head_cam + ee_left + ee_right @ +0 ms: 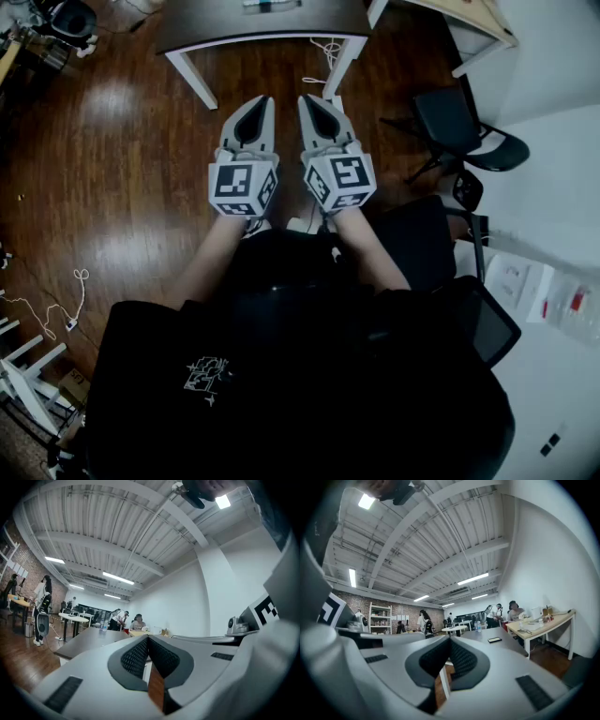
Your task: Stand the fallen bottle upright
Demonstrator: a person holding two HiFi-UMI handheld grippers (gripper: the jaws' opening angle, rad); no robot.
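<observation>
I hold both grippers level and side by side over the wooden floor, aimed at a dark table (262, 28). My left gripper (265, 99) is shut, its black pads pressed together with nothing between them (147, 638). So is my right gripper (305, 99), empty and with pads meeting at the tip (450, 638). A small clear bottle (478, 626) is on the far part of the table, also seen in the left gripper view (101, 626). It is too small to tell whether it lies or stands. A pale object (270, 5) shows at the table's far edge.
A dark phone (494, 640) lies on the table. A black office chair (461, 133) stands to the right, and a white desk (480, 28) behind it. Cables (58, 311) trail on the floor at left. Several people stand or sit at distant tables (119, 619).
</observation>
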